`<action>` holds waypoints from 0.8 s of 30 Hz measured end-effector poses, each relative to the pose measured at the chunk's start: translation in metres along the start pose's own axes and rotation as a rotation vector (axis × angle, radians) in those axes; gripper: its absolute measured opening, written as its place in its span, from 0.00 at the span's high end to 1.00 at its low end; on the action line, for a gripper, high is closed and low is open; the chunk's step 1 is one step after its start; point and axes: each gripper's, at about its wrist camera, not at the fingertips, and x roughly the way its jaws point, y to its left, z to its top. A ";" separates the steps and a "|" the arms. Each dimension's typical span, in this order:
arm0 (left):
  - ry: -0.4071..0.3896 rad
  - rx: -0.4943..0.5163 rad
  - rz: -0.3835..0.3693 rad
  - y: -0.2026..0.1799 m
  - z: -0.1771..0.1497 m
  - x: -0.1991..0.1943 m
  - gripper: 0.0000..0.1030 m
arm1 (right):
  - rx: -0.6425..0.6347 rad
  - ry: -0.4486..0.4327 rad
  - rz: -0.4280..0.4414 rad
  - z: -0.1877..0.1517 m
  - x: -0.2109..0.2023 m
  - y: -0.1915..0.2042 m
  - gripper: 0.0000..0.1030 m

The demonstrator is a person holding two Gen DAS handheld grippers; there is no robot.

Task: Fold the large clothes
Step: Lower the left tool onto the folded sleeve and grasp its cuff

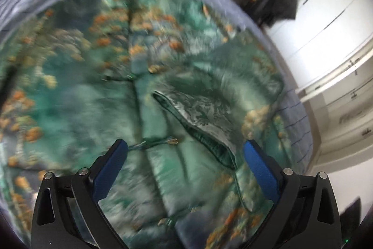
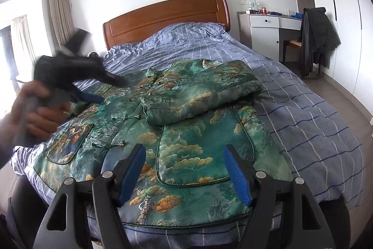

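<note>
Green brocade jacket (image 2: 177, 132), patterned with orange and gold clouds and trees, lies spread front-up on the bed's blue checked duvet (image 2: 303, 109), filling the middle of the right wrist view from about 9 o'clock to 3 o'clock. One sleeve (image 2: 200, 95) is folded across the chest, its cuff end lying near the row of knotted frog fastenings down the front. A patch pocket (image 2: 67, 144) sits at 8 o'clock, a second rounded one (image 2: 198, 155) just above the right gripper's fingers.

The right gripper (image 2: 186, 167) hovers at 6 o'clock over the jacket's lower front, its blue-padded jaws apart, nothing between them but the cloth below.

The left gripper (image 1: 184, 155) appears motion-blurred in the right wrist view at 9 o'clock, held in a person's hand (image 2: 35, 113) above the jacket's far side. In its own view, itself blurred, its jaws stand wide and pinch nothing; the folded sleeve's cuff (image 1: 209, 125) lies between and just beyond the fingertips, and whether the pads touch fabric cannot be told.

Behind, at 12 o'clock, a wooden headboard (image 2: 167, 15); at 2 o'clock a white desk (image 2: 268, 25) and a chair draped with dark clothes (image 2: 317, 36).
</note>
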 end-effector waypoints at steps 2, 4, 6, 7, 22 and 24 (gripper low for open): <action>0.027 0.014 0.006 -0.010 0.002 0.018 0.12 | -0.002 -0.001 -0.002 -0.002 -0.002 0.000 0.32; 0.057 0.017 0.019 -0.018 0.005 0.034 0.17 | 0.002 0.005 -0.002 -0.006 -0.002 -0.001 0.32; 0.074 0.008 0.042 -0.023 0.006 0.046 0.25 | 0.012 0.019 0.002 -0.009 0.000 -0.004 0.32; 0.077 0.004 0.049 -0.023 0.006 0.048 0.29 | 0.015 0.025 0.004 -0.009 0.001 -0.005 0.32; -0.073 0.095 0.179 -0.030 0.047 0.003 0.95 | -0.014 0.049 0.030 -0.011 0.012 0.007 0.32; -0.090 0.107 0.202 -0.027 0.061 0.001 0.95 | -0.014 0.049 0.029 -0.011 0.012 0.006 0.32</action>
